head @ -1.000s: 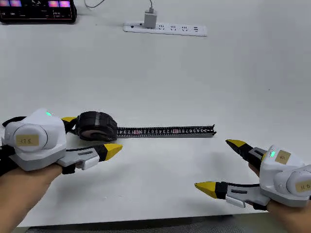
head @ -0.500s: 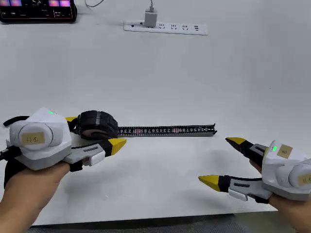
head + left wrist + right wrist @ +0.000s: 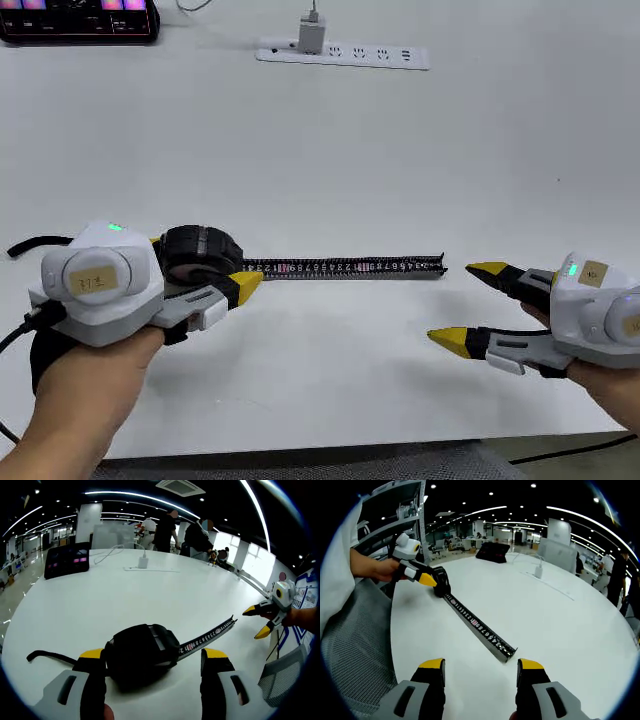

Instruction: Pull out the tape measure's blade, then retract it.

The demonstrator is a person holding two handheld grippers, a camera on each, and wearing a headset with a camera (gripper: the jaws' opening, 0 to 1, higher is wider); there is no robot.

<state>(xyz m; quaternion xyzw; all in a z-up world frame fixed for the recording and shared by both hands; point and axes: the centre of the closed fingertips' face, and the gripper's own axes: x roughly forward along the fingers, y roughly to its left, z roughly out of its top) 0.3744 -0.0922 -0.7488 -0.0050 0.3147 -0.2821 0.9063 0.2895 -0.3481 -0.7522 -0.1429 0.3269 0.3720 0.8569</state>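
Note:
A black tape measure case (image 3: 200, 255) lies on the white table (image 3: 330, 150), its blade (image 3: 340, 267) pulled out to the right and lying flat. My left gripper (image 3: 202, 263) is open and straddles the case. In the left gripper view the case (image 3: 142, 650) sits between the yellow-tipped jaws, against the left one, with a gap on the right. My right gripper (image 3: 466, 304) is open, just right of and nearer than the blade's end hook (image 3: 440, 265). In the right gripper view the blade end (image 3: 507, 652) lies just ahead of my right gripper (image 3: 481, 664), untouched.
A white power strip (image 3: 345, 54) with a charger plugged in lies at the table's far edge. A dark device with lit pads (image 3: 80, 18) sits at the far left. A black strap (image 3: 30, 245) trails left of the case. The table's near edge (image 3: 330, 445) is close to both hands.
My left gripper has slid right, so the case now sits deeper between its jaws. My right gripper has moved forward toward the blade's end, its jaws somewhat narrower. The blade has not moved.

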